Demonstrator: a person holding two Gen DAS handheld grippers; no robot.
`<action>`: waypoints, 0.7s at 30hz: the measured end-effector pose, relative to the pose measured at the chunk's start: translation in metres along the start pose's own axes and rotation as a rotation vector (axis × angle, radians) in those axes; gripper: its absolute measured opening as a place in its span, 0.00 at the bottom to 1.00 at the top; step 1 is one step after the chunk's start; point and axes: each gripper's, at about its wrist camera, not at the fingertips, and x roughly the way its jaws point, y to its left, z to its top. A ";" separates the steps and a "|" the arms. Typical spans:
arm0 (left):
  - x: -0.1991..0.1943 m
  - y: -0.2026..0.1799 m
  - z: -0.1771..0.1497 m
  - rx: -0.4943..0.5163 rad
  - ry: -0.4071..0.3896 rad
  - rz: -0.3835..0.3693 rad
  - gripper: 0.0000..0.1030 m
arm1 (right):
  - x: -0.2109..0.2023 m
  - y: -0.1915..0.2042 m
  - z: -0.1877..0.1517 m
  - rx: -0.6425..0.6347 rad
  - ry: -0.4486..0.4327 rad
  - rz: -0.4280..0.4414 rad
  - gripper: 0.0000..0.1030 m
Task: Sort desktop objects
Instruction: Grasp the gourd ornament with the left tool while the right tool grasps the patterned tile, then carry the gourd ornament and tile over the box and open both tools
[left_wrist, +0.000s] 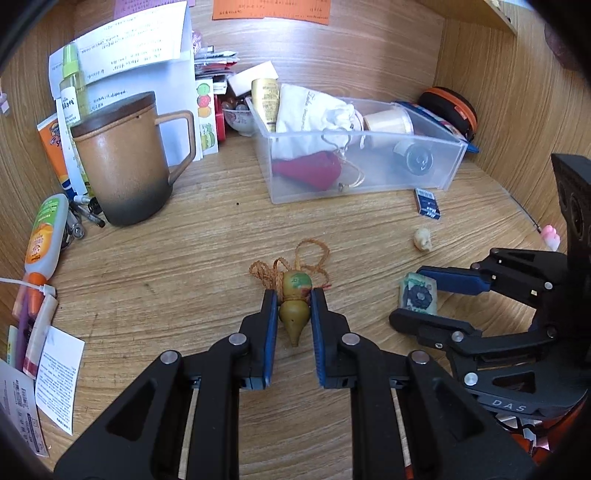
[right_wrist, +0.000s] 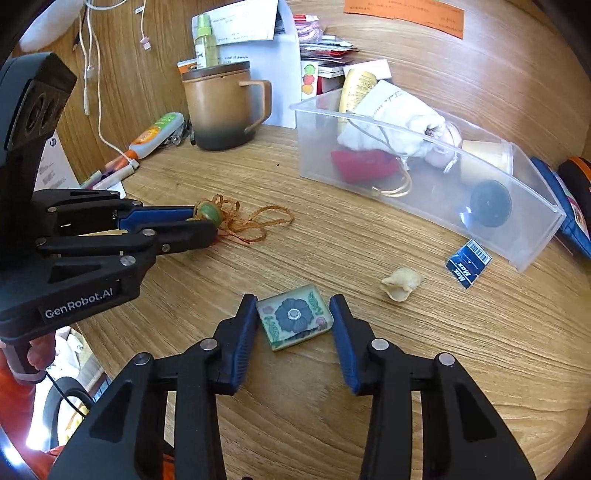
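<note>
1. The wooden desk (left_wrist: 207, 258) is carrying everything, with clutter crowding its back edge.
2. A clear plastic bin (right_wrist: 424, 177) is sitting toward the back right corner, holding a white pouch (right_wrist: 399, 118) and a red pouch (right_wrist: 364, 166).
3. A brown lidded mug (left_wrist: 129, 155) is standing near the back left.
4. The left gripper (left_wrist: 293, 310) is pinching a small green gourd charm (left_wrist: 294, 314) mid-desk, its orange cord (left_wrist: 310, 254) trailing behind.
5. The right gripper (right_wrist: 294, 319) is straddling a flower-printed glass tile (right_wrist: 294, 319) toward the front edge; whether its pads are pressing I cannot tell.
6. A cream shell (right_wrist: 400, 284) is lying right of the tile.
</note>
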 end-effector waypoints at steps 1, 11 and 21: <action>-0.001 -0.001 0.001 -0.001 -0.004 -0.001 0.16 | -0.001 -0.001 0.000 0.005 -0.001 0.000 0.36; -0.015 -0.008 0.020 -0.003 -0.058 0.004 0.16 | -0.033 -0.024 0.011 0.036 -0.073 -0.036 0.36; -0.030 -0.026 0.051 0.031 -0.134 0.030 0.16 | -0.062 -0.059 0.028 0.058 -0.151 -0.089 0.36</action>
